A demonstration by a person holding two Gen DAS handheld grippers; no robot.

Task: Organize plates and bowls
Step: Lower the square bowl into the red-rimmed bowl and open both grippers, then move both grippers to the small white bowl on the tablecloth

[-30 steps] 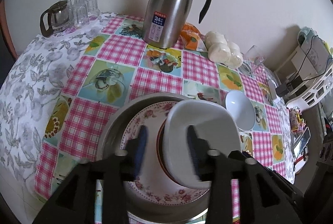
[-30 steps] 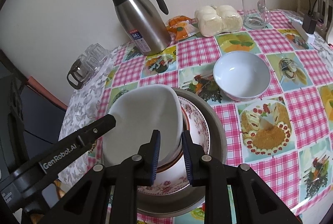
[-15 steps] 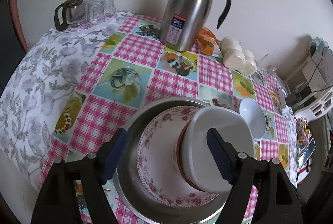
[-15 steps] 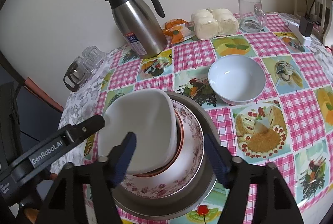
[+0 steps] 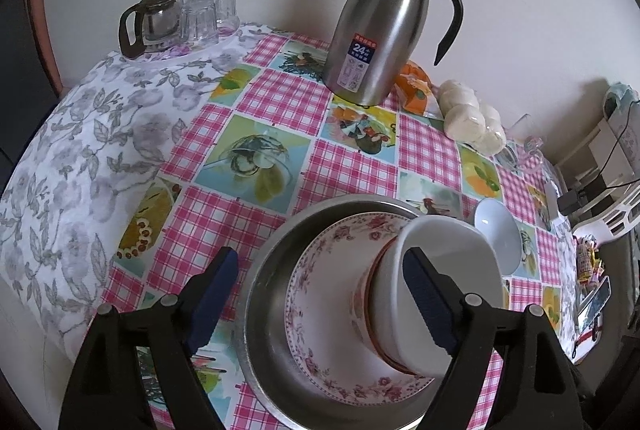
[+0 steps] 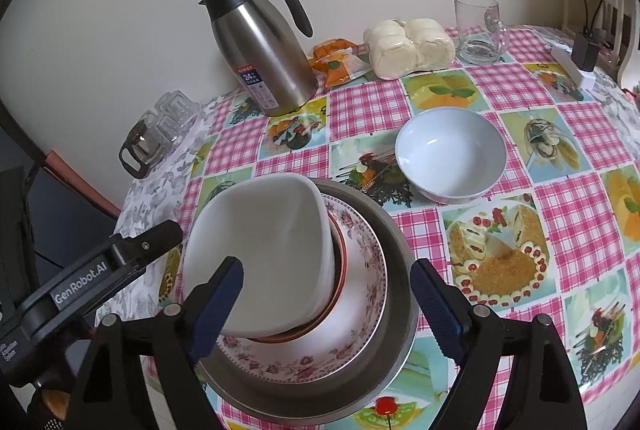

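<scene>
Starting at the left edge of the right wrist view, the left gripper (image 6: 120, 258) reaches in over the floral cloth, and its own camera shows its jaws parting wide, spread to either side of the stack and pressing on nothing. Beside it the white square bowl (image 6: 264, 254) sits tilted on a red-rimmed bowl (image 6: 340, 270), which rests in a floral plate (image 6: 360, 334) inside a steel basin (image 6: 396, 270); nesting them this way gathers the crockery into one pile, though the top bowl looks unsettled rather than seated flat. Straddling that pile, the right gripper (image 6: 324, 306) is also opening, its blue pads clear of the rims with nothing clamped. Further right, a pale blue bowl (image 6: 452, 154) stands alone on the checked tablecloth (image 6: 576, 214), well apart, likely the next piece to add
</scene>
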